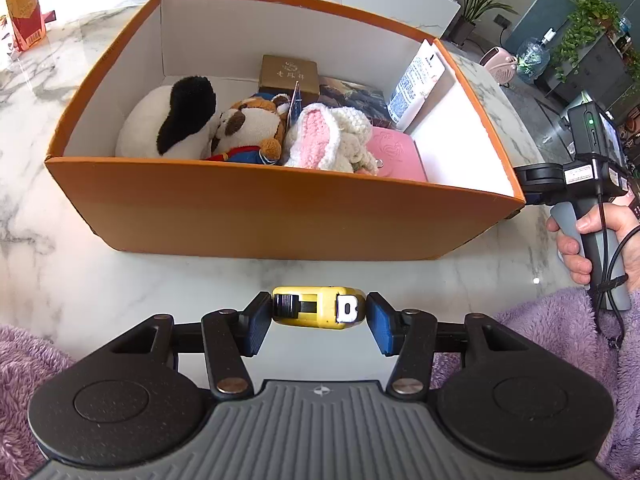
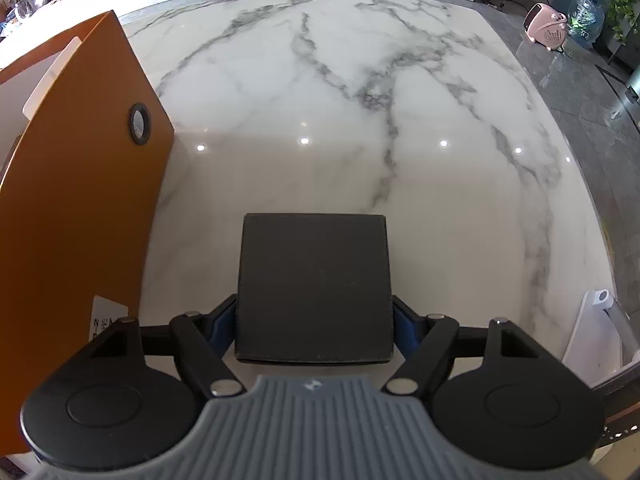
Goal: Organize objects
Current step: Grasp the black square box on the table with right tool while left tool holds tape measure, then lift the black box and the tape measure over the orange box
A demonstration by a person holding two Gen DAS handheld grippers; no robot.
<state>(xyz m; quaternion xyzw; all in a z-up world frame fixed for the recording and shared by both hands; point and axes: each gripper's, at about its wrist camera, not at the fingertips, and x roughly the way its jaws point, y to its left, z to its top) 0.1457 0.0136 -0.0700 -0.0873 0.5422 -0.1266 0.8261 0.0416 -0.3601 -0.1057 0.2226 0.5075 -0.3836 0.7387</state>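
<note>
Both wrist cams pitch steeply down, close over the worktop (image 2: 360, 100). Left faces the orange box (image 1: 260, 208) front; right sees its side (image 2: 80, 184).

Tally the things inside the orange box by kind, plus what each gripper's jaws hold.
Plush toys: 3, panda, dog, knitted rabbit
Small boxes: 1, gold box
Pouches: 1, pink pouch
Bottles: 1, white bottle
Booklets: 1, dark booklet
Between jaws: 2, yellow tape measure, black box
Total: 9
</note>
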